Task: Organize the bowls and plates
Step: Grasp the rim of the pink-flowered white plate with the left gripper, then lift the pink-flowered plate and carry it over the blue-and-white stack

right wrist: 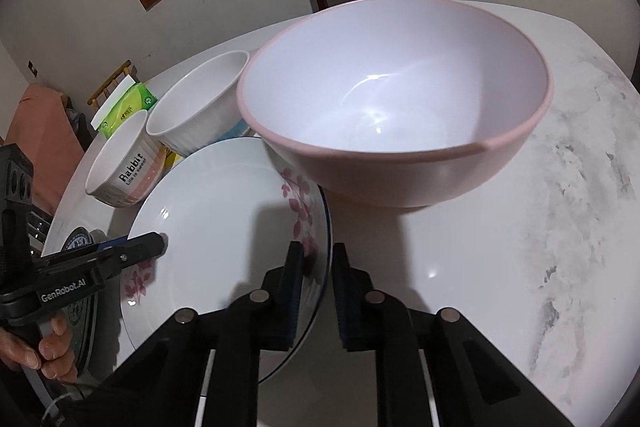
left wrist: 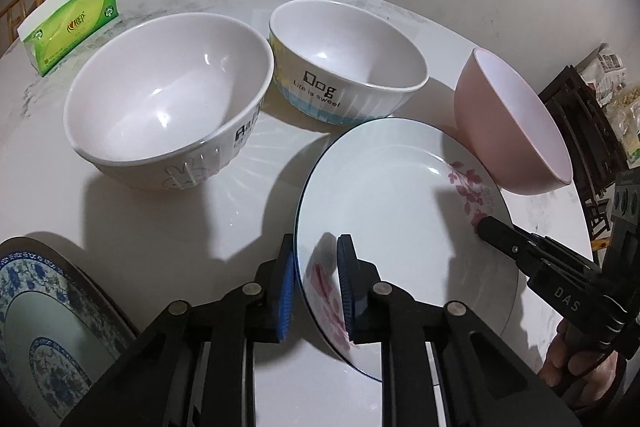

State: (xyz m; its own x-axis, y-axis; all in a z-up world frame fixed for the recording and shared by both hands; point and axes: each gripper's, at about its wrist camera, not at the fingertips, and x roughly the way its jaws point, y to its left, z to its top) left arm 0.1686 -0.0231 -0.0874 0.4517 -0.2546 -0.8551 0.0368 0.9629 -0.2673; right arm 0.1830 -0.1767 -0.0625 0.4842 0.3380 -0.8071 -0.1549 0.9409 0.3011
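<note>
Flowered plate sits on the tabletop right under the pink bowl, with left tongs and right tongs both pinched on opposite rim edges. Uneven lift and it probably tilts, slips out, or knocks that bowl over.

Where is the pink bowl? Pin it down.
The pink bowl fills the right wrist view's centre, on the table, right behind the flowered plate and beside the Dog bowl.
</note>
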